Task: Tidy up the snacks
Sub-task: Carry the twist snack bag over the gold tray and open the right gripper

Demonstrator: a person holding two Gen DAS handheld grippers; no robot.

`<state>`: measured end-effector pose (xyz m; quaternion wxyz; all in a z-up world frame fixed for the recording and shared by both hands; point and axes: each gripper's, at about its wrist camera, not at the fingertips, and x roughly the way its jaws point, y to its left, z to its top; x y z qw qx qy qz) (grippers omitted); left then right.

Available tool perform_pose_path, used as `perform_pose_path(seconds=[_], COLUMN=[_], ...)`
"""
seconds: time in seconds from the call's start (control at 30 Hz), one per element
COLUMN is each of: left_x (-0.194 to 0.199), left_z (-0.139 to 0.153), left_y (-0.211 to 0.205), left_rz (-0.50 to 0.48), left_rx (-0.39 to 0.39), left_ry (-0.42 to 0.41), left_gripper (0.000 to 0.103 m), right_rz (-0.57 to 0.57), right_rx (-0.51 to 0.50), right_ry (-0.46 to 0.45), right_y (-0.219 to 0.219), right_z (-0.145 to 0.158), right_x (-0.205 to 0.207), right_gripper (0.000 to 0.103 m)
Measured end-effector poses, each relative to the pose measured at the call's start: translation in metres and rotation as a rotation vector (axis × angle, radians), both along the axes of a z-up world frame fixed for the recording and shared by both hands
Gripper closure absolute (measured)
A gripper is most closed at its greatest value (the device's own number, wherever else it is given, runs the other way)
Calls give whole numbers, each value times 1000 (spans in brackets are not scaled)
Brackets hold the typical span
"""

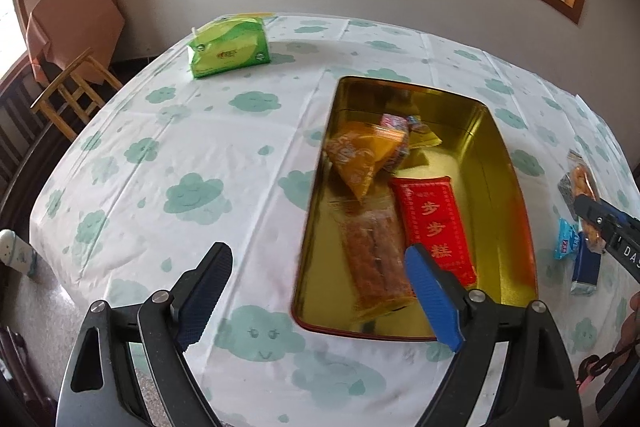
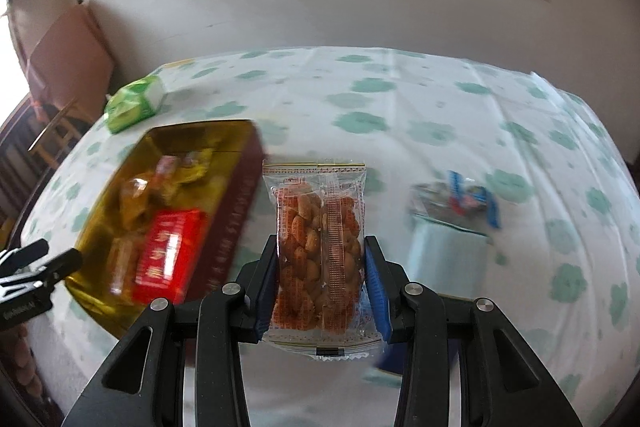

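Cloud-print table, gold tin, tissue pack

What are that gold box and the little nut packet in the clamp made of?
The box looks like metal, likely tin: its gold inner walls are glossy and mirror the snacks inside. The packet, clamped between the right gripper's fingers, looks like thin clear plastic film: the nuts show through it, with a printed red pattern and crimped ends.

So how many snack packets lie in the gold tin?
5 visible: red packet and clear brown packet side by side nearest, orange packet beyond them, pink sweet and yellow sweet behind it. Others may hide underneath.
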<state>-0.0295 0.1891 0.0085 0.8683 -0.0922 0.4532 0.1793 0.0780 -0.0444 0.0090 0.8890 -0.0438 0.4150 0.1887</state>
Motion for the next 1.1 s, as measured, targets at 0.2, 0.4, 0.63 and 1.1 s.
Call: perform_pose_path(seconds=[0.2,0.4,0.63,1.1], left_x=[-6,-11,-14,-16], left_z=[0,-4,-7,-12], left_y=[20,34,45,55], left_rz=[45,72,96,114], left_rx=[-7,-9,-18,-33], left_ry=[-1,13,19,29], left_gripper=[17,17,17,17], right_rz=[80,155,193,204], right_rx=[15,7,-16,-64], right_ry=[12,12,47,107], right_y=[45,88,119,138], right_z=[1,2,-12,-41], right_x=[-4,-5,1,9], right_gripper=[62,62,62,62])
